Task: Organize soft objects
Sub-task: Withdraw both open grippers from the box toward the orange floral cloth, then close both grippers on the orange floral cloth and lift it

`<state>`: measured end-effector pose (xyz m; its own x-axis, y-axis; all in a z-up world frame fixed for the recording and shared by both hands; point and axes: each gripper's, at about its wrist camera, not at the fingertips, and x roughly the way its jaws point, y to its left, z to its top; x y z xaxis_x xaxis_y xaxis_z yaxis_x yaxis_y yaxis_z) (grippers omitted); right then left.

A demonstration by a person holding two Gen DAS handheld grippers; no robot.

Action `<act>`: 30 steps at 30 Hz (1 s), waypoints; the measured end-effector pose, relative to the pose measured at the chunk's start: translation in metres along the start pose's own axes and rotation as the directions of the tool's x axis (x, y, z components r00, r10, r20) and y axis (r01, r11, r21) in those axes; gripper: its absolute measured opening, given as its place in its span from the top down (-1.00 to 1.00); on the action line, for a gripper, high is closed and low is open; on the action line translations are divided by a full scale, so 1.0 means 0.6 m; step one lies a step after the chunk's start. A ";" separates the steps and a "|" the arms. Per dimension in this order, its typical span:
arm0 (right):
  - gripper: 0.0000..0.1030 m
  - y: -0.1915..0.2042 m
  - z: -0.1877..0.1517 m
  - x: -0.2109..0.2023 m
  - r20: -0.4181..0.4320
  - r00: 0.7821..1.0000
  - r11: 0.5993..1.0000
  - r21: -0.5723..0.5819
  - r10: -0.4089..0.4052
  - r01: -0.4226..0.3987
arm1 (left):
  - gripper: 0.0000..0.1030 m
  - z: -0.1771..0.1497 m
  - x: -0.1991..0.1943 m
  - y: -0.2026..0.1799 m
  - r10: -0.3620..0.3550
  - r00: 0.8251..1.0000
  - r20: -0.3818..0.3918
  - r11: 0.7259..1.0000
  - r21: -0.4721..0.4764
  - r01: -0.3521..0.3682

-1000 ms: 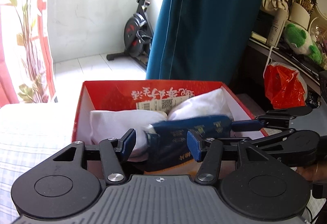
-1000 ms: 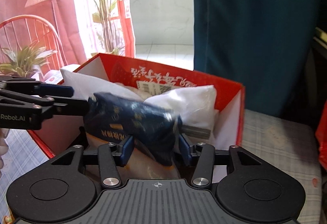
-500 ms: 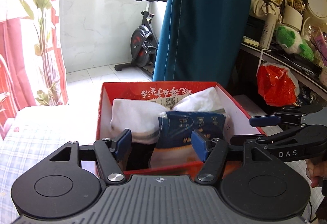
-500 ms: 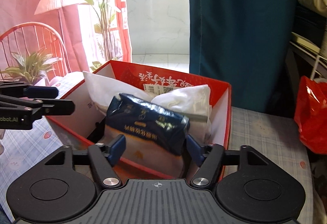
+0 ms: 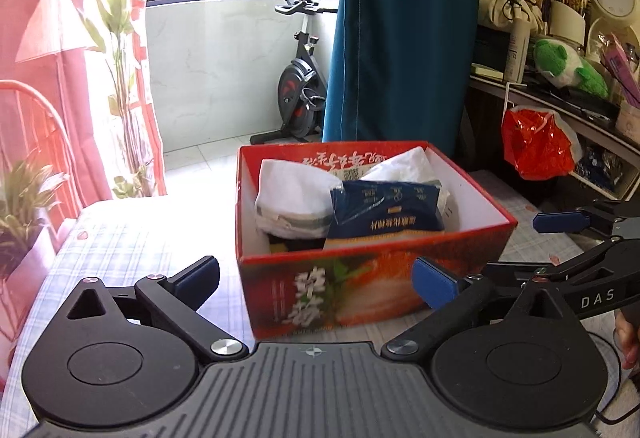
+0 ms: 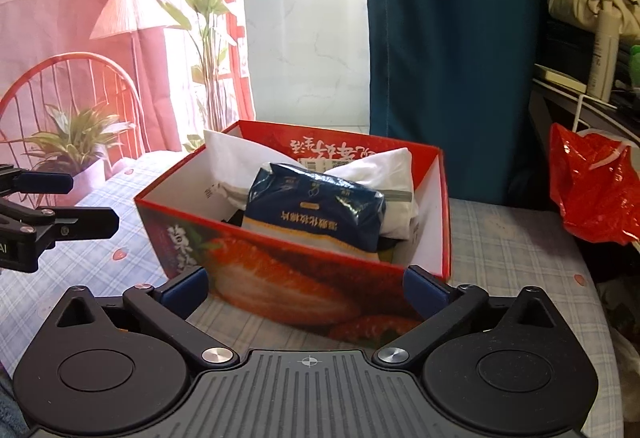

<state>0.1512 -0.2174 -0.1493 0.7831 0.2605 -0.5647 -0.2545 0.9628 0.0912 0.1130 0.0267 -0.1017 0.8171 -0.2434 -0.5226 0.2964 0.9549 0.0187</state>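
Note:
A red box [image 5: 372,280] with a strawberry print [image 6: 280,290] stands on a checked cloth. In it lie a dark blue soft pack [image 5: 386,208] [image 6: 316,206] on top, and white cloth bundles [image 5: 294,194] [image 6: 384,166] behind it. My left gripper [image 5: 316,278] is open and empty, in front of the box's near wall. My right gripper [image 6: 306,286] is open and empty, also in front of the box. The right gripper shows at the right edge of the left wrist view [image 5: 568,238]; the left gripper shows at the left edge of the right wrist view [image 6: 60,202].
A checked cloth [image 5: 132,250] [image 6: 512,250] covers the surface. A red plastic bag [image 5: 536,142] [image 6: 592,186] hangs at the right by a cluttered shelf with a green plush [image 5: 568,66]. A potted plant [image 6: 76,142] and red chair stand left. A teal curtain [image 5: 400,30] hangs behind.
Both grippers let go of the dark blue pack, opened wide and pulled back out of the box. The pack now lies in the box on the other items.

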 end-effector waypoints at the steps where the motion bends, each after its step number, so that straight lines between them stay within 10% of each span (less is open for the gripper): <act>1: -0.99 0.003 -0.003 -0.004 0.000 1.000 1.000 0.001 -0.004 0.004 | -1.00 -0.004 -0.005 0.000 0.003 1.000 0.002 1.000 0.003 -0.003; 20: -0.99 0.048 -0.101 -0.062 0.008 0.999 0.999 0.028 0.040 -0.040 | -1.00 -0.089 -0.071 0.026 -0.006 0.999 -0.046 1.000 -0.008 0.006; 30: -0.50 0.068 -0.148 -0.057 -0.075 0.992 0.994 0.046 0.106 -0.103 | -0.92 -0.149 -0.066 0.035 -0.075 0.990 -0.122 0.997 -0.039 0.071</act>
<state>0.0636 -0.1932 -0.1993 0.7071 0.3548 -0.6117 -0.3070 0.9333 0.1864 0.0425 0.0719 -0.1567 0.7258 -0.2918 -0.6229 0.3341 0.9411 -0.0516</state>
